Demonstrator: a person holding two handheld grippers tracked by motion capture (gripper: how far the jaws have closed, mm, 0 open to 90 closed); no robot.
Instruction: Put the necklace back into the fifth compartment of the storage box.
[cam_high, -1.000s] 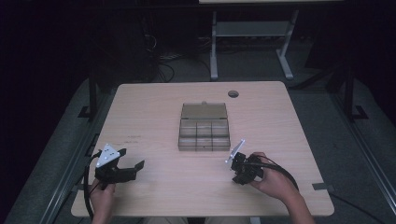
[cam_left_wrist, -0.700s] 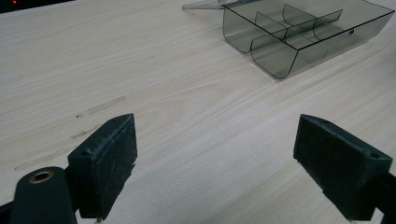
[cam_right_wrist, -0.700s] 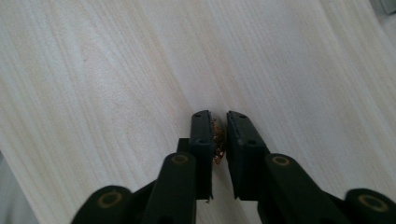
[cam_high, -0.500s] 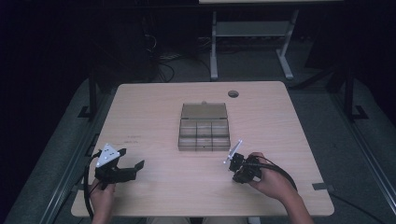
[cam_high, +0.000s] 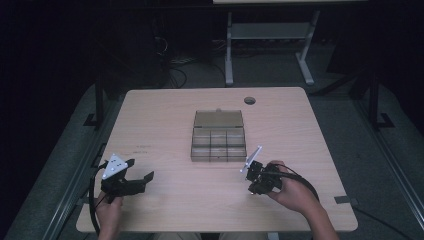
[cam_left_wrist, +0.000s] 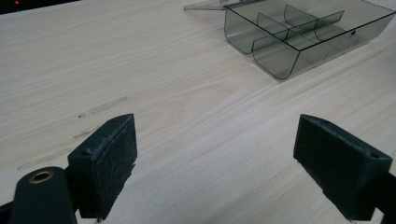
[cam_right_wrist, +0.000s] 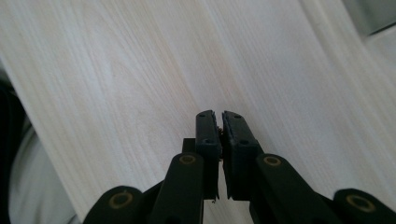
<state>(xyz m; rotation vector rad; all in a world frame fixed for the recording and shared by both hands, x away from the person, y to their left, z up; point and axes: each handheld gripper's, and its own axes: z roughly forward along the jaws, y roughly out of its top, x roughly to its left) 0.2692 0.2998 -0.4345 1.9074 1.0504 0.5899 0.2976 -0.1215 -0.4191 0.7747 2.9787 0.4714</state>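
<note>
Pale wood-grain laminate covers the desk (cam_high: 165, 120), which stands on a dark floor with a round grommet hole (cam_high: 249, 100) near its far edge, right of centre.

Smoke-tinted clear plastic organiser box (cam_high: 218, 141) sits at the middle of the desk, slightly toward the far edge. Its lid (cam_high: 219, 118) is folded back flat on the far side. The tray is split by partitions into several compartments; in the left gripper view the box (cam_left_wrist: 303, 32) reads as holding nothing in the cells that can be seen.

Left gripper (cam_high: 139, 177) is held by the person's left hand (cam_high: 109, 214) near the desk's near left corner, with its grey three-cornered plate on top. In the left gripper view its jaws stand wide apart (cam_left_wrist: 215, 158), with bare desk surface between them and the box well ahead toward the upper right. Faint scuff marks (cam_left_wrist: 100, 106) lie on the wood ahead of the left jaw.

Right gripper (cam_high: 259, 176) is held by the person's right hand (cam_high: 295, 192) toward the near right of the desk, just short of the box's near right corner and not touching it. In the right gripper view its jaws are pressed together (cam_right_wrist: 221, 119); a tiny speck shows at the seam, too small to identify. The tips point at bare wood.

A cable trails from each gripper toward the near edge.
</note>
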